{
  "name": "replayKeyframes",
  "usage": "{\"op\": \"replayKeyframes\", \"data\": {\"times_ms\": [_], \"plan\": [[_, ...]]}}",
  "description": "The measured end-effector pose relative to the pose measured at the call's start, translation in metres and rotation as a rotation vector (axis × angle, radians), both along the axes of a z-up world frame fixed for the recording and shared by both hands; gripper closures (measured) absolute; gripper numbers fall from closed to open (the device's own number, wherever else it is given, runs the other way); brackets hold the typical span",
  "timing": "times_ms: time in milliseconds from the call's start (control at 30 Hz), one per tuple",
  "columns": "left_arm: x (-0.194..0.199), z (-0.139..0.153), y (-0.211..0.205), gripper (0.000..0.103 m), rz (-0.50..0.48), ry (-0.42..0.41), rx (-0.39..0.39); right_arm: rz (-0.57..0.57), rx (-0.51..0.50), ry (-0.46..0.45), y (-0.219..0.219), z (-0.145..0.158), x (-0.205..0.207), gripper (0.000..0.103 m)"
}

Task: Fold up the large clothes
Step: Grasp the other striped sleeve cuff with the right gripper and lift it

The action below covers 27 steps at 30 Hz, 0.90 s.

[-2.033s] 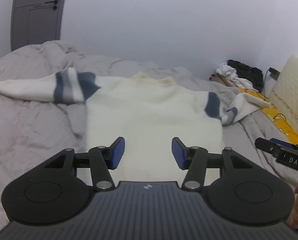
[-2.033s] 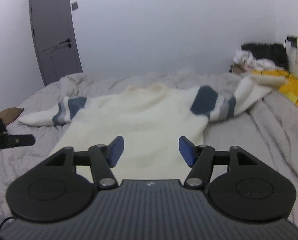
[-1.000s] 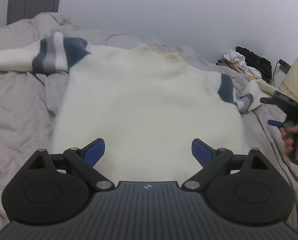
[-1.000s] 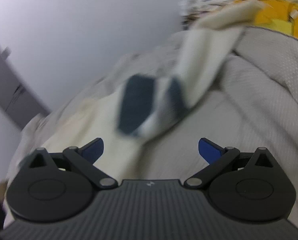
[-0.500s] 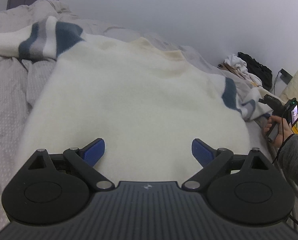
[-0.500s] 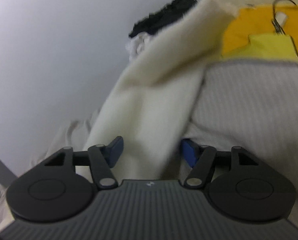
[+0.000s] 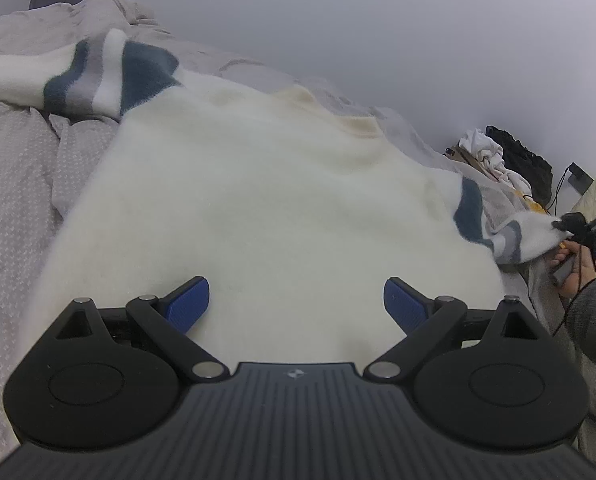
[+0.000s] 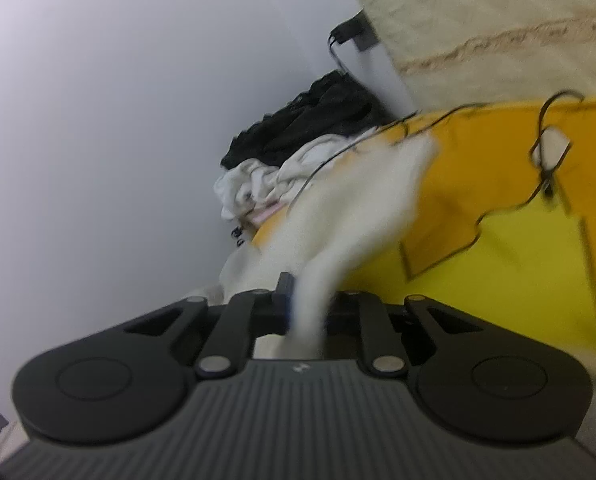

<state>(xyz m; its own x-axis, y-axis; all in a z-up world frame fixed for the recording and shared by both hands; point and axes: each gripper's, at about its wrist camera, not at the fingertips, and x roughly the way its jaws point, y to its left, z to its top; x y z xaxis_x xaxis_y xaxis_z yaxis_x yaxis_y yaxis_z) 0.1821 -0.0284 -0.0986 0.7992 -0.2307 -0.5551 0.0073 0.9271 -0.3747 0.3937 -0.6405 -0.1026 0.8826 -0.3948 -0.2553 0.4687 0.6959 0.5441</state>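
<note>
A cream sweater (image 7: 266, 208) lies flat on the bed, with blue and grey bands on both sleeves. Its left sleeve (image 7: 98, 76) stretches out to the far left. My left gripper (image 7: 296, 300) hovers open over the sweater's lower part, nothing between its blue pads. In the left wrist view my right gripper (image 7: 561, 226) is at the end of the right sleeve (image 7: 525, 236). In its own view the right gripper (image 8: 305, 308) has its jaws closing tight on the white sleeve end (image 8: 361, 208), which sticks out forward between the pads.
Grey bedding (image 7: 14, 184) surrounds the sweater. A pile of black and white clothes (image 7: 505, 160) sits at the far right by the wall. Yellow garments with wire hangers (image 8: 517, 220) and a cream pillow (image 8: 477, 12) lie right of the sleeve. A person's grey sleeve (image 7: 589, 320) is at the right edge.
My right gripper swung right to the sleeve end and went from wide open to closed on it. The left gripper sank closer to the sweater, then held still, staying open.
</note>
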Motion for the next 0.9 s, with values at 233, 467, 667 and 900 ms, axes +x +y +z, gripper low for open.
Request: {"op": "replayKeyframes", "data": {"times_ms": [233, 467, 667, 900], "plan": [[-0.01, 0.006, 0.005, 0.007, 0.009, -0.011, -0.001, -0.008, -0.093, -0.019, -0.004, 0.027, -0.025, 0.09], [-0.016, 0.018, 0.018, 0.007, 0.01, 0.009, 0.042, 0.032, -0.2, 0.001, 0.013, 0.076, -0.019, 0.09], [-0.032, 0.033, 0.036, 0.007, 0.032, -0.048, 0.039, 0.151, -0.4, -0.057, 0.084, 0.142, -0.036, 0.09], [-0.056, 0.046, 0.07, 0.007, 0.098, -0.1, 0.012, 0.282, -0.573, -0.131, 0.185, 0.196, -0.071, 0.09]]}}
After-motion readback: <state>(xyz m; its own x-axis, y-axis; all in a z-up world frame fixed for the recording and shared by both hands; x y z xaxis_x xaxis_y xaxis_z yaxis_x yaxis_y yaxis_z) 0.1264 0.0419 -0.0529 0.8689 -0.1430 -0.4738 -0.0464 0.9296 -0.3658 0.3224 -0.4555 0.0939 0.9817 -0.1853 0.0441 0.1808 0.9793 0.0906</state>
